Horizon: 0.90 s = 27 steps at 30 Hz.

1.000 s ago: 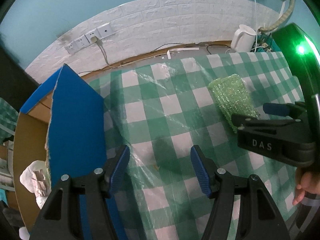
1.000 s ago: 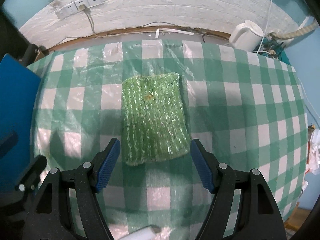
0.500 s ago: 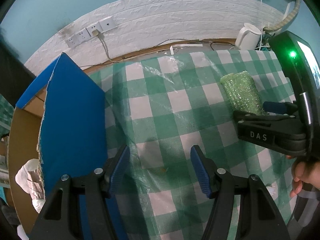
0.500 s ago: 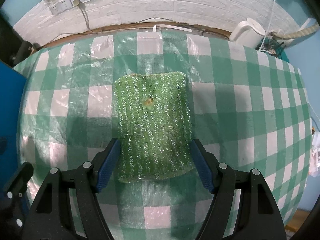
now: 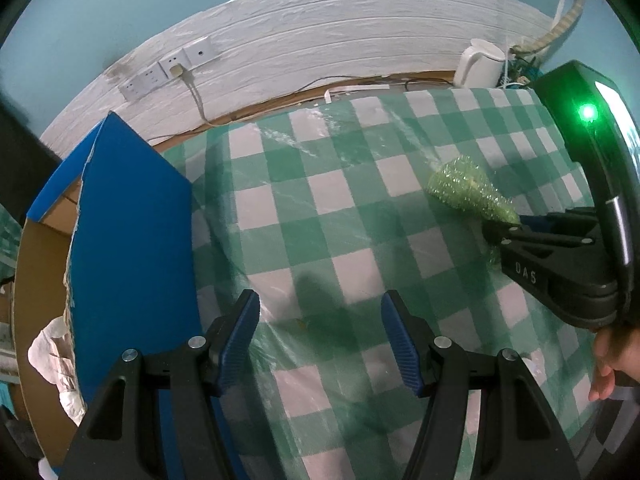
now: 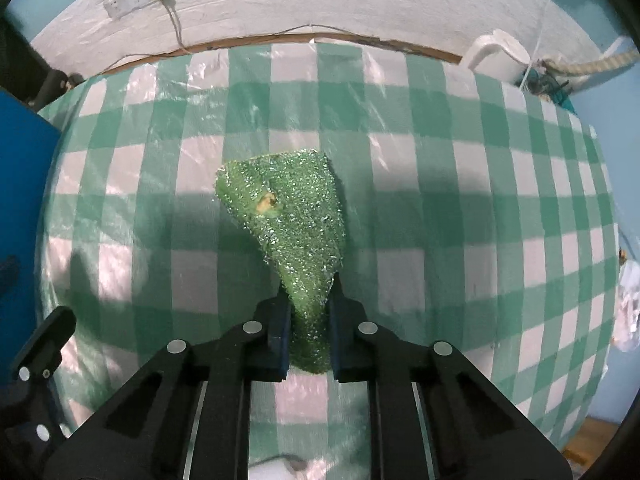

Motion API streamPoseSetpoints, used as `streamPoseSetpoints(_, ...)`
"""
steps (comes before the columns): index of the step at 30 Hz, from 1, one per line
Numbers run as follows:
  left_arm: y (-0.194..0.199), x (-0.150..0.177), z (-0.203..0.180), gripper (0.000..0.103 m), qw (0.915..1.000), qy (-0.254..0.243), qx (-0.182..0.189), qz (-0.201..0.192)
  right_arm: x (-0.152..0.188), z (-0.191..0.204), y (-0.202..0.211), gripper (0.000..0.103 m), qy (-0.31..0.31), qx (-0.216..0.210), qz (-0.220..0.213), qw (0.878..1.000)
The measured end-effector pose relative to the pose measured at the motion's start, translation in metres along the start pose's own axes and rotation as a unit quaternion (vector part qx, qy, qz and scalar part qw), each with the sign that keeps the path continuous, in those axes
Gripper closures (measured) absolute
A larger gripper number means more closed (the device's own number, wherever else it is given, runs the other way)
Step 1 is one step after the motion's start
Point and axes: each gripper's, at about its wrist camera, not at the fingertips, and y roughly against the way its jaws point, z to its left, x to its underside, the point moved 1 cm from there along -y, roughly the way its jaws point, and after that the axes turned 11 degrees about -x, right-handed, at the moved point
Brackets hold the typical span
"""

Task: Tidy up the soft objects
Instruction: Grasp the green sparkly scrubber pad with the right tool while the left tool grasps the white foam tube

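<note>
Sponge: the green glittery sponge (image 6: 294, 236) is pinched at its near end between the right gripper's (image 6: 308, 336) blue pads; the squeezed end narrows to a neck, and the rest fans out forward over the checked cloth (image 6: 460, 208). A small yellowish spot sits on its upper face. From the left wrist view the sponge (image 5: 466, 194) sticks out ahead of the right gripper (image 5: 508, 228), which hides its held end.
Right fingers: drawn nearly together, clamped on the sponge, one pad on each side of it.
Writing: white letters "DAS" on the right gripper's black body, seen from the left wrist view; a green light glows on the black unit above it.
Left fingers: the left gripper (image 5: 320, 340) is spread wide, holding nothing, over the cloth well apart from the sponge.
Box: a blue-sided cardboard box (image 5: 128, 248) stands just left of the left gripper, at the cloth's edge.
Background: a white kettle (image 5: 480, 64) at the far right corner; wall sockets (image 5: 168, 70) on the white brick wall.
</note>
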Motion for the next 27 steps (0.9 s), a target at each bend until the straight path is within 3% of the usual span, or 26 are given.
streamPoseSetpoints(10,0.022,0.021,-0.024,0.038,0.9990,-0.035,0.025,-0.006,0.039,-0.005,0.023,0.090,-0.003,0.007,0.001,1.000)
streamPoseSetpoints(16,0.035,0.037,-0.038,0.032,0.9978,-0.054,0.038,-0.012,0.060,-0.011,0.039,0.090,-0.006,0.014,0.001,1.000)
streamPoseSetpoints(27,0.037,0.062,-0.078,0.032,0.9927,-0.097,0.071,0.008,0.095,-0.031,0.057,0.090,-0.026,0.009,-0.004,1.000)
